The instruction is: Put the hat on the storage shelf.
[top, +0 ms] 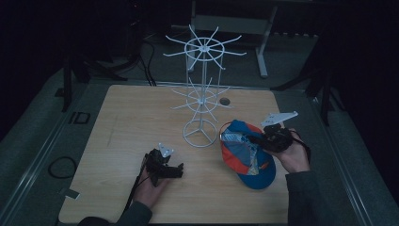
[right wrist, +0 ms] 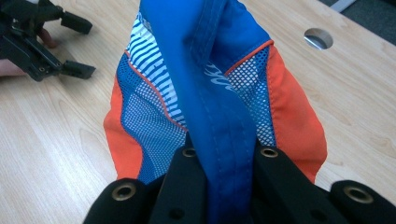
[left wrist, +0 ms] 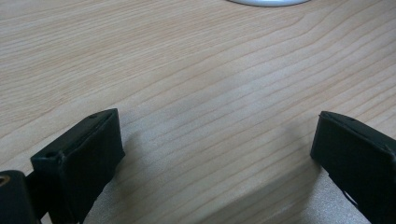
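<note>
A blue and orange mesh cap (top: 247, 153) lies at the table's right, its brim towards the front edge. My right gripper (top: 258, 140) is shut on the cap's blue band (right wrist: 224, 140), which runs up between the two black jaws in the right gripper view. A white wire display stand (top: 201, 87) with two tiers of radiating hooks rises from a ring base at the table's middle. My left gripper (top: 179, 170) rests low at the front left, open, with bare wood between its fingers (left wrist: 79, 158). That left gripper (right wrist: 77, 46) shows again at the top left of the right gripper view.
The wooden table (top: 127, 122) has a round cable hole (top: 225, 101) behind the stand. A metal table leg (top: 262, 47) and dark cables (top: 146, 61) lie on the floor beyond the far edge. A cable loop (top: 61, 165) sits left of the table.
</note>
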{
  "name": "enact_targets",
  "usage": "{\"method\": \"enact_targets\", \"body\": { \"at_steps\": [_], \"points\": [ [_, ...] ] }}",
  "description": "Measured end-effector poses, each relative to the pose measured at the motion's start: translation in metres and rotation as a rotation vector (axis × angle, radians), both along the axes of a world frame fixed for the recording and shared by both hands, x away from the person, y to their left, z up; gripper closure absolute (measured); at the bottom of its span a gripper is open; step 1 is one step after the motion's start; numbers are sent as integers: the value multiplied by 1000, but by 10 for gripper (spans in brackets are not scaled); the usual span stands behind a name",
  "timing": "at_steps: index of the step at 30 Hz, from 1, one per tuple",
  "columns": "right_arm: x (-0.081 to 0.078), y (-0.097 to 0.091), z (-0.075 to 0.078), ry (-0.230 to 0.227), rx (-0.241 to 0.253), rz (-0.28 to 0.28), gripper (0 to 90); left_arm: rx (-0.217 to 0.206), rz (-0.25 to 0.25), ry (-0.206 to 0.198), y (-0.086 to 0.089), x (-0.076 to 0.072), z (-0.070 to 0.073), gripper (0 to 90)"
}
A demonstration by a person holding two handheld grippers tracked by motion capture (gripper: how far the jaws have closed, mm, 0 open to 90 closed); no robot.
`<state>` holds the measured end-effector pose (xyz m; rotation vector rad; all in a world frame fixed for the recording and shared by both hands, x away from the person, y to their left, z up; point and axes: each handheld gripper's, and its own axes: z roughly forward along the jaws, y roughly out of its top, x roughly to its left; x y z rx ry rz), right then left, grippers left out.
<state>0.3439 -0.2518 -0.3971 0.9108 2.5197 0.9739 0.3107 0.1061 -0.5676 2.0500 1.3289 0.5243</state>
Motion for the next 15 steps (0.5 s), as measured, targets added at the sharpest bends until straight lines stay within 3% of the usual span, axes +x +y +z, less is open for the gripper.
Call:
{"method": "enact_targets", "body": {
  "at_steps": [15],
  "points": [
    [-6,-8,13,-43,39,-14,876,0,0,0,0,0,0,27]
  ]
}}
